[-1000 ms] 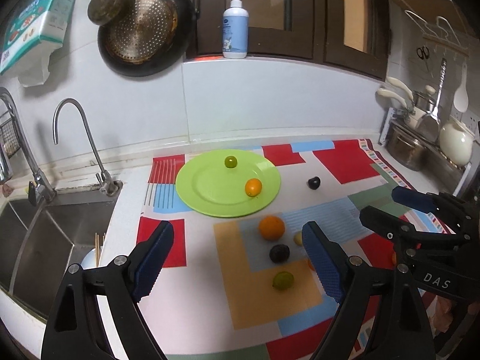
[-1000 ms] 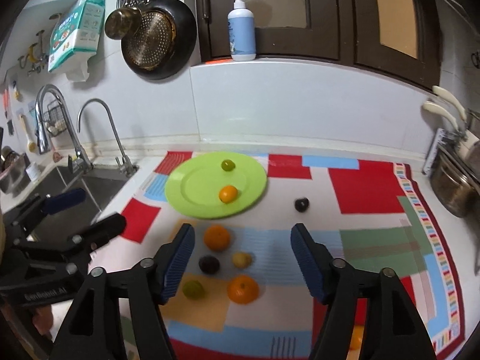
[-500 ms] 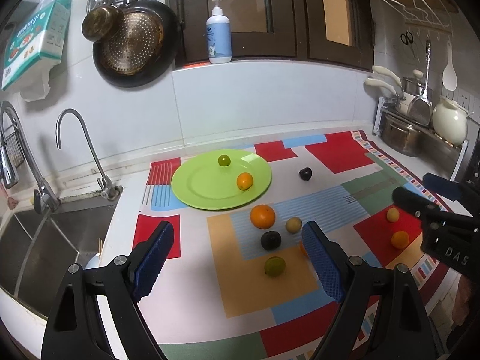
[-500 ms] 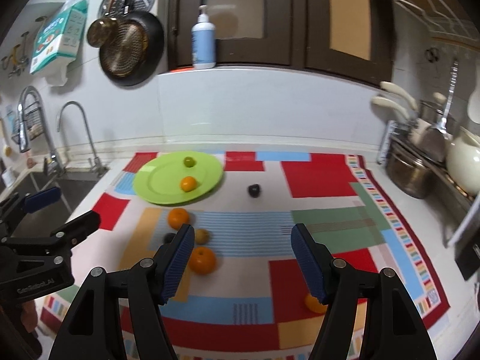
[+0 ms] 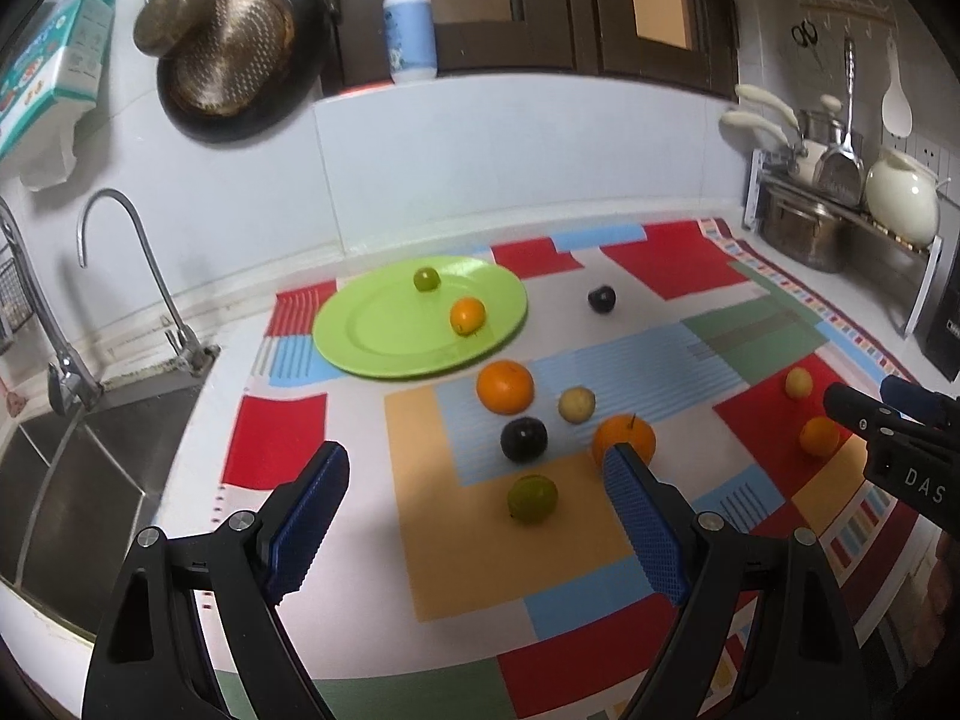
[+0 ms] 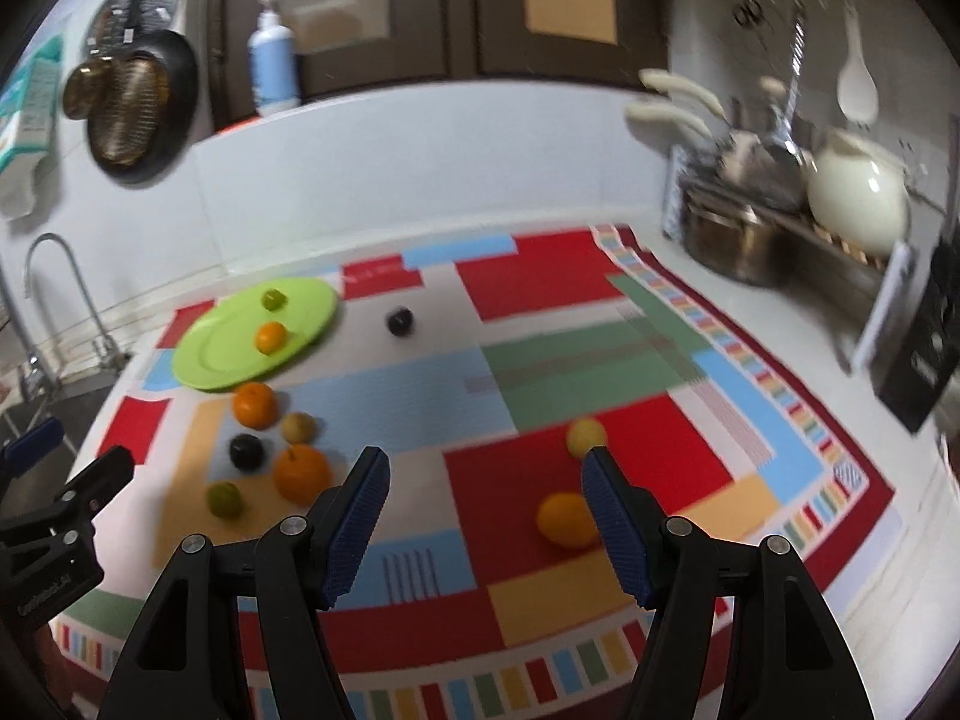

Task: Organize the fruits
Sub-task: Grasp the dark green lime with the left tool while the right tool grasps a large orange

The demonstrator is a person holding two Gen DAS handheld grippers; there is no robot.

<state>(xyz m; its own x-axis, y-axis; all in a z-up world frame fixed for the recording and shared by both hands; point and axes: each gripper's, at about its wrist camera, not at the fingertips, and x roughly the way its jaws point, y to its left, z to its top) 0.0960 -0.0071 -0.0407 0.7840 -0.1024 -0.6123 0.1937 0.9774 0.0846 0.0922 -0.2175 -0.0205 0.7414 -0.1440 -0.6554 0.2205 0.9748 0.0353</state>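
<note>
1. Kitchen tabletop (image 5: 198, 420) with a bright patchwork mat (image 5: 672, 276) over it; a sink (image 5: 66, 480) and tap (image 5: 120, 252) lie at the left, and pots (image 5: 798, 228) and a white kettle (image 5: 900, 201) stand on a rack at the right.
2. On the wall hang a pan (image 5: 240, 54) and a tissue pack (image 5: 48, 72); a soap bottle (image 5: 411, 30) stands on the ledge.
3. Toward the back left of the mat sits a green plate (image 5: 372, 336), holding a lime (image 5: 427, 279) and a small orange (image 5: 468, 315).
4. Just in front of the plate five fruits cluster: a big orange (image 5: 505, 387), a yellow fruit (image 5: 577, 405), a dark plum (image 5: 524, 439), a stemmed orange (image 5: 627, 435) and a green fruit (image 5: 532, 498).
5. A lone plum (image 5: 602, 299) lies to the right of the plate, apart from the rest.
6. The left gripper (image 5: 474, 504) hangs above this cluster, jaws wide apart and empty; its right pad hides part of the stemmed orange.
7. On the mat's red patch lie a pale fruit (image 6: 586, 435) and an orange fruit (image 6: 564, 519), near each other.
8. The right gripper (image 6: 483, 507) is over these two, jaws parted and holding nothing; its right pad overlaps both fruits in the right wrist view, which is blurred.
</note>
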